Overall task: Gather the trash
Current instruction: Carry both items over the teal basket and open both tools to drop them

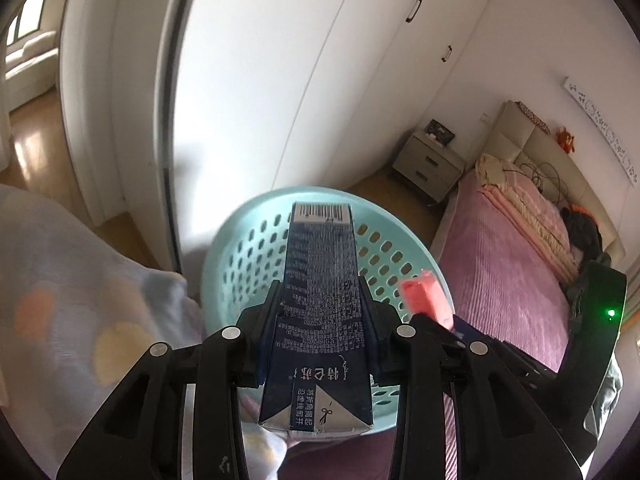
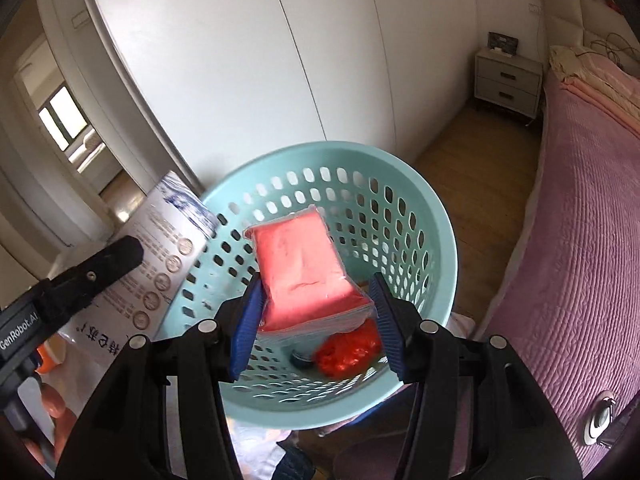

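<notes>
My left gripper [image 1: 322,300] is shut on a dark blue milk carton [image 1: 320,280], barcode end pointing forward over the teal perforated basket [image 1: 228,248]. In the right wrist view the carton [image 2: 168,248] and a left finger [image 2: 108,264] show at the basket's left rim. My right gripper [image 2: 316,300] is shut on a pink tissue pack [image 2: 300,264] wrapped in clear film, held above the basket [image 2: 420,184]. The pack [image 1: 424,300] appears at the right of the left wrist view. Inside the basket lie a crumpled red wrapper [image 2: 348,350] and a small dark cap [image 2: 302,358].
A bed with a pink-purple cover [image 2: 580,240] runs along the right. White wardrobe doors [image 2: 240,60] stand behind the basket, and a nightstand [image 2: 508,80] sits in the far corner. A pale patterned blanket [image 1: 80,300] lies left. An open doorway [image 1: 28,60] is far left.
</notes>
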The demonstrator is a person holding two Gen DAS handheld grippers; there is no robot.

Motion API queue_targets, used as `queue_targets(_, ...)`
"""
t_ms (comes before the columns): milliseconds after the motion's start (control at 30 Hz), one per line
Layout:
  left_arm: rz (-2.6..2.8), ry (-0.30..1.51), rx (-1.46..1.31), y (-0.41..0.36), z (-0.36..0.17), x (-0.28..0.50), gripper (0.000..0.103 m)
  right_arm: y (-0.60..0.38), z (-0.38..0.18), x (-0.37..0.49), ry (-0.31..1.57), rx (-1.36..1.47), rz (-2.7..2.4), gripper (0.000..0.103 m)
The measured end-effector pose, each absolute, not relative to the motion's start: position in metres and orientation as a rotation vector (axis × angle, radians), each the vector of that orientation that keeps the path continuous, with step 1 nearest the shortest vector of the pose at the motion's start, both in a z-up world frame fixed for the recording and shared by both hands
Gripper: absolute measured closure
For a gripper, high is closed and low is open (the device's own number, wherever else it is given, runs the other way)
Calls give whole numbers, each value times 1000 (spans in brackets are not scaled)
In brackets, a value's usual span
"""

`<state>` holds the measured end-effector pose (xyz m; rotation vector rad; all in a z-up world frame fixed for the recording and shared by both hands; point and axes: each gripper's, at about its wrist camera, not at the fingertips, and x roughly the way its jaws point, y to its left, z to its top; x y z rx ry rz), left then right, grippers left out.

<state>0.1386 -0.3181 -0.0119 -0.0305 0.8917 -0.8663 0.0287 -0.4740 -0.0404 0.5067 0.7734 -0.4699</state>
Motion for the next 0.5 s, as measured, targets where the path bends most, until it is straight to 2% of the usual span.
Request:
queue_targets(33, -883, 889, -45, -318, -12, 140, 56, -474, -43, 28, 775, 503, -474, 53)
queue_targets(100, -887, 876, -65, -315, -10, 138, 40, -475, -46, 33, 781, 498, -487, 52)
queue_targets(500, -841, 788, -184, -247, 17, 114, 39, -452, -33, 24, 740, 498, -415, 48)
